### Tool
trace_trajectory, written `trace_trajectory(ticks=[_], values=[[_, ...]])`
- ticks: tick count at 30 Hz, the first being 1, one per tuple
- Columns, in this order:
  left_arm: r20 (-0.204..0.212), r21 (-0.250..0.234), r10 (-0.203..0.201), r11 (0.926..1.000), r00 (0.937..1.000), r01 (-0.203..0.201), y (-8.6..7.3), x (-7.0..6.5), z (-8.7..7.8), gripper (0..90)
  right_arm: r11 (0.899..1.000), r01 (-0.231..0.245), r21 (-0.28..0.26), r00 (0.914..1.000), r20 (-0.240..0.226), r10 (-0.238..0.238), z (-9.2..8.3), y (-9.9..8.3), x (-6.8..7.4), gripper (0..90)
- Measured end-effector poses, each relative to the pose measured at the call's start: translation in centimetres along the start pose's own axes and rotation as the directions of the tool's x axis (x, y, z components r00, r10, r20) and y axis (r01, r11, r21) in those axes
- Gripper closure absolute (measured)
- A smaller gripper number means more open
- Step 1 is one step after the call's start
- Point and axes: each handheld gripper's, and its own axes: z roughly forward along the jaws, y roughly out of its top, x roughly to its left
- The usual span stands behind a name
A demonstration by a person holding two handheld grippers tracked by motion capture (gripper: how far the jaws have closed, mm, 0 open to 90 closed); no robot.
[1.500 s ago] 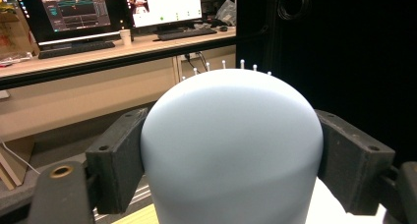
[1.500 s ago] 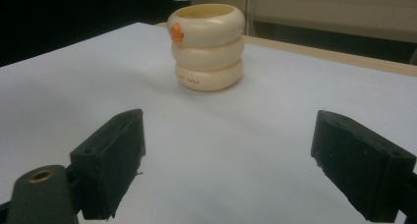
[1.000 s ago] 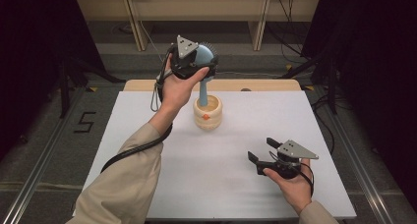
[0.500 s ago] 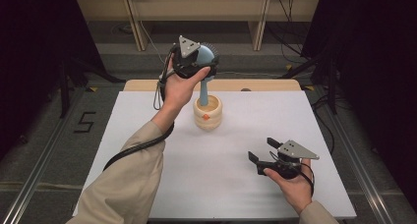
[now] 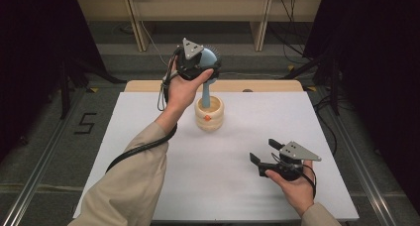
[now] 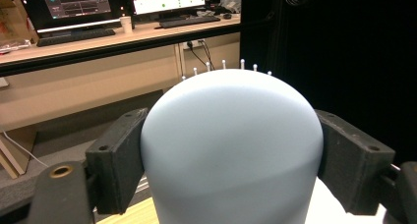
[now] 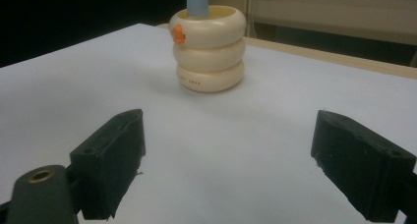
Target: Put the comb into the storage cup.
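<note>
**Inspector:** State of the left gripper (image 5: 208,70)?

**Operator:** From my remote station I read it as clenched on the pale blue brush (image 6: 231,150). Both pads press the rounded back of its head, one on each side, and white bristle tips show over the top edge (the jaws stand wide because the head is wide). In the high view the brush handle runs down into the cream ribbed holder (image 5: 209,114), which stands on the table toward twelve o'clock of its centre.

**Inspector:** And the right gripper (image 5: 265,154)?

**Operator:** Released. Its jaws stand wide apart with nothing between them, low over the white table (image 5: 148,137) at about five o'clock, well apart from the holder. Its own camera sees the holder ahead, an orange mark on its upper ring.

**Inspector:** Surface and room?

**Operator:** White top, a wooden strip along the far edge. The floor is grey, with a "5" (image 5: 85,123) marked at nine o'clock. Beyond the brush stands a desk with monitors (image 6: 78,3) and a keyboard.
</note>
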Motion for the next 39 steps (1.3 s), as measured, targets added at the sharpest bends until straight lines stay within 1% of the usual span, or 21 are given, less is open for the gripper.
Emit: trace_trajectory(ticks=[1, 2, 3, 4, 5, 6, 7, 8, 9, 10, 11, 12, 14, 15, 16, 17, 22, 23, 24, 39], values=[[-0.003, -0.006, 0.012, 0.9999, 0.9999, -0.012, 0.0, 0.1, 0.1, 19.8, 1.0, -0.001, -0.001, 1.0, 0.0, 0.001, 0.0, 0.0, 0.0, 13.8], [-0.005, -0.004, 0.015, 0.9999, 0.9999, -0.015, -0.1, 0.1, 0.2, 19.7, 1.0, -0.001, -0.001, 1.0, 0.0, 0.001, 0.0, 0.0, 0.0, 13.8], [-0.001, 0.006, 0.001, 1.0, 1.0, -0.001, -0.1, 0.0, 0.2, 19.7, 1.0, -0.001, -0.001, 1.0, 0.0, 0.001, 0.0, 0.0, 0.0, 13.8], [-0.004, -0.001, 0.015, 0.9999, 0.9999, -0.015, -0.2, 0.1, 0.3, 19.8, 1.0, -0.003, -0.001, 1.0, -0.001, 0.003, 0.0, 0.0, 0.0, 13.8], [0.0, 0.008, 0.0, 1.0, 1.0, 0.0, -0.3, 0.0, 0.3, 19.7, 1.0, -0.001, 0.0, 1.0, -0.001, 0.001, 0.0, 0.0, 0.0, 13.8], [0.001, 0.007, -0.003, 1.0, 1.0, 0.003, -0.3, 0.0, 0.3, 19.8, 1.0, -0.001, 0.001, 1.0, 0.0, 0.001, 0.0, 0.0, 0.0, 13.8], [-0.003, 0.0, 0.01, 1.0, 0.9999, -0.01, -0.3, 0.1, 0.4, 19.7, 1.0, -0.001, 0.0, 1.0, -0.001, 0.001, 0.1, 0.0, 0.0, 13.8], [0.001, 0.01, -0.004, 0.9999, 1.0, 0.004, -0.4, 0.0, 0.4, 19.7, 1.0, -0.001, 0.0, 1.0, -0.001, 0.001, 0.1, 0.0, 0.0, 13.8], [0.0, 0.01, -0.004, 0.9999, 1.0, 0.004, -0.4, 0.0, 0.5, 19.7, 1.0, -0.001, 0.0, 1.0, -0.001, 0.001, 0.1, 0.0, 0.0, 13.8], [-0.005, 0.005, 0.012, 0.9999, 0.9999, -0.012, -0.4, 0.0, 0.6, 19.7, 1.0, -0.001, 0.0, 1.0, -0.001, 0.001, 0.0, 0.0, 0.0, 13.8], [-0.005, 0.005, 0.013, 0.9999, 0.9999, -0.013, -0.4, 0.0, 0.6, 19.7, 1.0, -0.001, 0.0, 1.0, -0.001, 0.001, 0.0, 0.0, 0.0, 13.8], [-0.001, 0.014, -0.001, 0.9999, 1.0, 0.001, -0.5, -0.1, 0.6, 19.7, 1.0, -0.001, 0.0, 1.0, -0.001, 0.001, 0.0, 0.0, 0.0, 13.8], [-0.001, 0.016, -0.004, 0.9999, 1.0, 0.004, -0.6, -0.1, 0.7, 19.7, 1.0, -0.001, -0.001, 1.0, -0.003, 0.001, 0.1, 0.0, 0.1, 13.8], [-0.002, 0.01, 0.007, 0.9999, 1.0, -0.007, -0.6, 0.0, 0.8, 19.7, 1.0, -0.001, 0.001, 1.0, -0.003, 0.001, 0.1, 0.0, 0.1, 13.8], [0.001, 0.02, -0.005, 0.9998, 1.0, 0.005, -0.6, -0.1, 0.8, 19.7, 1.0, -0.001, 0.001, 1.0, -0.003, 0.001, 0.1, 0.0, 0.1, 13.8], [0.002, 0.018, -0.006, 0.9998, 1.0, 0.006, -0.6, -0.1, 0.8, 19.7, 1.0, -0.001, 0.003, 1.0, -0.004, 0.001, 0.1, -0.1, 0.1, 13.8], [-0.006, 0.022, -0.003, 0.9997, 1.0, 0.003, -0.7, 0.0, 1.0, 19.7, 1.0, -0.001, 0.003, 1.0, -0.005, 0.001, 0.1, -0.1, 0.1, 13.8], [-0.011, 0.017, 0.01, 0.9998, 0.9999, -0.01, -0.7, 0.1, 1.1, 19.7, 1.0, -0.002, 0.004, 1.0, -0.005, 0.002, 0.1, -0.1, 0.1, 13.8], [-0.009, 0.025, -0.002, 0.9997, 1.0, 0.002, -0.8, 0.0, 1.1, 19.7, 1.0, -0.001, 0.003, 1.0, -0.004, 0.001, 0.1, -0.1, 0.1, 13.8], [-0.006, 0.038, -0.001, 0.9993, 1.0, 0.001, -0.9, -0.1, 1.7, 19.7, 1.0, 0.0, 0.0, 1.0, -0.006, 0.0, 0.1, -0.1, 0.1, 13.8]])
